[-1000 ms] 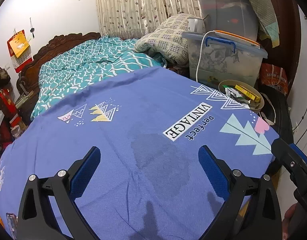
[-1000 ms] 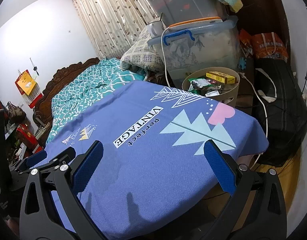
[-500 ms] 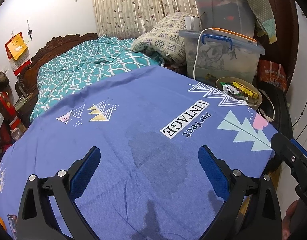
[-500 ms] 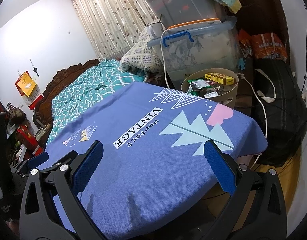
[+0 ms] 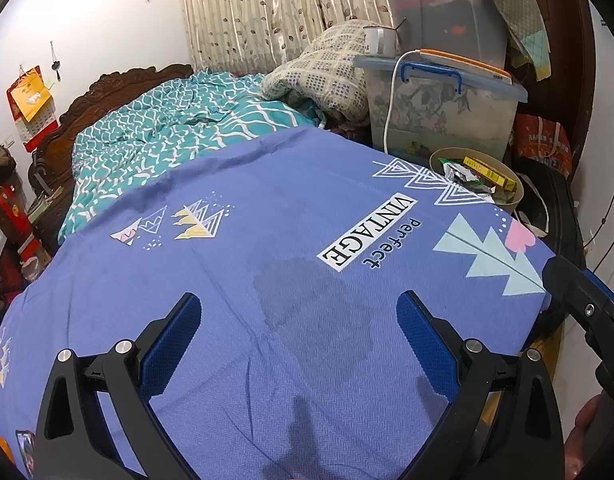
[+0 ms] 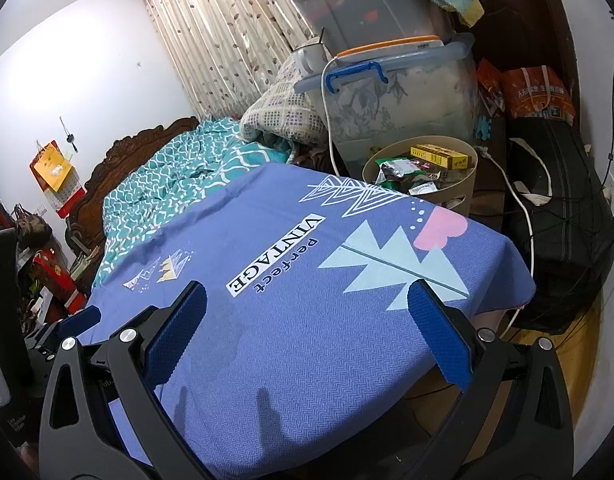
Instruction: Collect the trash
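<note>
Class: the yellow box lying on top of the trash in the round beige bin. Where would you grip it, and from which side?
Grip the yellow box across its narrow width, near the middle, coming down from above. It lies flat and exposed atop the wrappers in the beige bin, long sides free, while the bin wall blocks a sideways approach. The open right gripper looks nearer.

Trash [image 6: 411, 174] in bin [image 6: 463, 190] behind table [image 6: 307, 320]; bed [image 6: 175, 176] left.

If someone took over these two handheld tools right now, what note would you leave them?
Left tool: open, empty, over the blue tablecloth.
Right tool: open, empty, over the same cloth.
Trash: wrappers and a yellow box already lie in the beige bin beyond the table's far corner.
Done: no trash visible on the cloth.
Left: check out-of-view spots; a dark stain remains.
</note>
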A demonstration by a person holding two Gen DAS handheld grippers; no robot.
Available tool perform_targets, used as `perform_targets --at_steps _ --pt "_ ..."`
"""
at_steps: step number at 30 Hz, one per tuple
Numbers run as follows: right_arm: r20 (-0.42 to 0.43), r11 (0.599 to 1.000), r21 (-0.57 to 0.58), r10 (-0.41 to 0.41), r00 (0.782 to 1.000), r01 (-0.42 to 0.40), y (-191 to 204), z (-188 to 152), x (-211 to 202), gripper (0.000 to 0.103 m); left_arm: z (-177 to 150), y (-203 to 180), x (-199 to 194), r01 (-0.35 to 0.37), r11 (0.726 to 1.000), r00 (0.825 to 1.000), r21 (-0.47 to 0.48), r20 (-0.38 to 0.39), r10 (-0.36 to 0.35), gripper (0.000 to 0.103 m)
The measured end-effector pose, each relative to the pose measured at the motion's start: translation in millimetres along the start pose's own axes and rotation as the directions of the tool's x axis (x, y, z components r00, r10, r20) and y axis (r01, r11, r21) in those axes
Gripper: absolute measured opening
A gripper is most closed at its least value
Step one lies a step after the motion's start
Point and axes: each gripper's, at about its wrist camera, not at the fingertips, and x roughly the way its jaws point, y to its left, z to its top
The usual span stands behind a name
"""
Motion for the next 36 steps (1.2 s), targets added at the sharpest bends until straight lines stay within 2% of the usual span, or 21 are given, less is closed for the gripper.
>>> perform_targets --at_steps 36 --pt "-0.003 1.000 -0.001 -0.002 1.000 0.002 1 -1 0 0.100 -10 -15 11 0.048 0.997 0.998 0.062 -0.048 -0.045 0.094"
